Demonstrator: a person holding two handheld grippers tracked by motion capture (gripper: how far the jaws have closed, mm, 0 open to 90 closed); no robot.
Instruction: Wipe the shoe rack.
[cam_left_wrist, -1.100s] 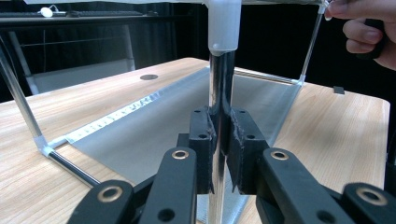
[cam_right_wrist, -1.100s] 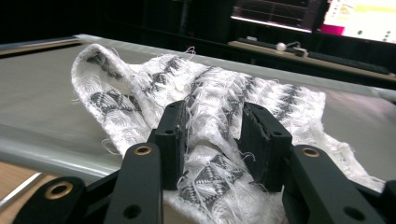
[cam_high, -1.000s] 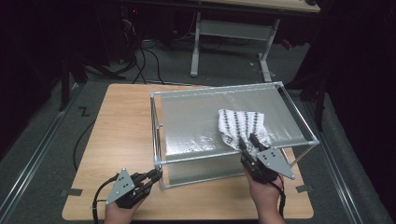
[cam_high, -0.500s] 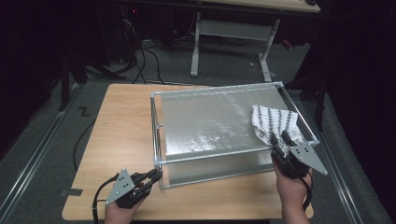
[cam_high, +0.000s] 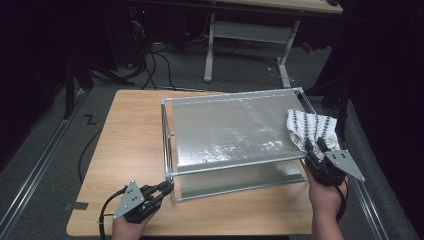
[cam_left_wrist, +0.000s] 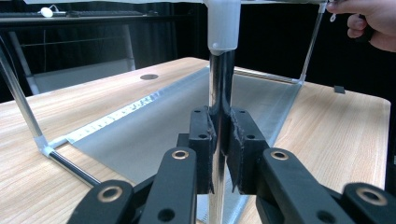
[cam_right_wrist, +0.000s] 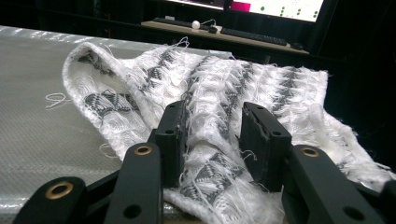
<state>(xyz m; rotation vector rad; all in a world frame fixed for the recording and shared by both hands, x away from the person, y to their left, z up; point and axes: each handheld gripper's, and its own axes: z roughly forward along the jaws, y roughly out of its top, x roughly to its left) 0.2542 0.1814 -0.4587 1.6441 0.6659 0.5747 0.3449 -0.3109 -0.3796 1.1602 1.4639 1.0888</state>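
A wooden table (cam_high: 130, 140) carries a two-tier metal-framed rack (cam_high: 235, 97) with a grey mesh top shelf (cam_high: 230, 130) and a second shelf below it. The rack stands toward the table's right half, its right end near the table edge. A white cloth with dark woven stripes (cam_high: 312, 129) lies bunched on the right end of the top shelf, part of it draped over the rack's right rail. The left gripper (cam_high: 162, 190) sits at the rack's near left corner, its jaws clamped tight on the upright corner post (cam_left_wrist: 220, 93), as the left gripper view shows plainly. The right gripper (cam_high: 316, 146) is at the cloth's near edge; its jaws are closed on a fold of the cloth (cam_right_wrist: 210, 121), fabric pinched between the pads.
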